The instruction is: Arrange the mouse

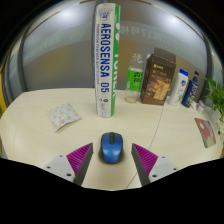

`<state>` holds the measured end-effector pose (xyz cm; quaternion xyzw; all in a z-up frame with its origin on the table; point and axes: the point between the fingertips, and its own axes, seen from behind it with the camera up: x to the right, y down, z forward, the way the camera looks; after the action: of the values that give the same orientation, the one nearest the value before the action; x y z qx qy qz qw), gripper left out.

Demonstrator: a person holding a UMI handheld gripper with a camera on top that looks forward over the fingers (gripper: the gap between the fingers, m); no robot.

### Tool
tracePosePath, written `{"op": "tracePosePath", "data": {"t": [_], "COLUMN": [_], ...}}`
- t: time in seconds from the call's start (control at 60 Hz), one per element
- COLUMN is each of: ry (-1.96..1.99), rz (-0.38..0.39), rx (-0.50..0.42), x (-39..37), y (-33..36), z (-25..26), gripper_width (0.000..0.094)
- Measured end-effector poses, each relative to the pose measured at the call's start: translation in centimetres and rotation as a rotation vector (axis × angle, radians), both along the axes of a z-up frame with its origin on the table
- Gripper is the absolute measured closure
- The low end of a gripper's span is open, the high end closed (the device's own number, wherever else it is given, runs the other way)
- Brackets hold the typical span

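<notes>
A blue and black computer mouse point(111, 147) lies on the pale table point(60, 140), between my two fingers, with a gap at each side. My gripper point(112, 158) is open, its magenta pads point(80, 157) standing left and right of the mouse. The mouse rests on the table on its own.
A tall white and green Aerosensa tube point(106, 55) stands beyond the mouse. A brown box point(158, 77) and bottles point(187, 87) stand at the far right. A small patterned packet point(63, 116) lies to the left. A thin cable point(158, 125) runs across the table on the right.
</notes>
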<state>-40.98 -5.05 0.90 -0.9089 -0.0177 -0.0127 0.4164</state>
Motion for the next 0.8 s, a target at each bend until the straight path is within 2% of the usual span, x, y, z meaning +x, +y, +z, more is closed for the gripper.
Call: {"op": "tracePosePath", "data": {"t": [0.1,0.167,0.25,0.417,0.5,0.633,0.717,0.8], "ry": [0.000,0.002,0.033,0.043,0.056,0.126,0.131,0.111], "rz": [0.008,0.013,0.016,0.104,0.146,0.162,0.129,0.066], "rx": [-0.022,-0.045,-0.031,-0.031,0.048,0.234,0.342,0.381], "x": [-0.2,-0.2,-0.3,-1.1,-0.9,3.3,10.3,19.7], "y": [2.0,2.6,3.0,3.0,3.4,4.0,4.4,5.3], "z": [-1.4,-2.6,-2.4,-1.7,2.6,14.2,20.5,23.1], "gripper_width": [0.0267,0.0409,0.0460,0.0564,0.0564,0.0564,0.0565,0.0565]}}
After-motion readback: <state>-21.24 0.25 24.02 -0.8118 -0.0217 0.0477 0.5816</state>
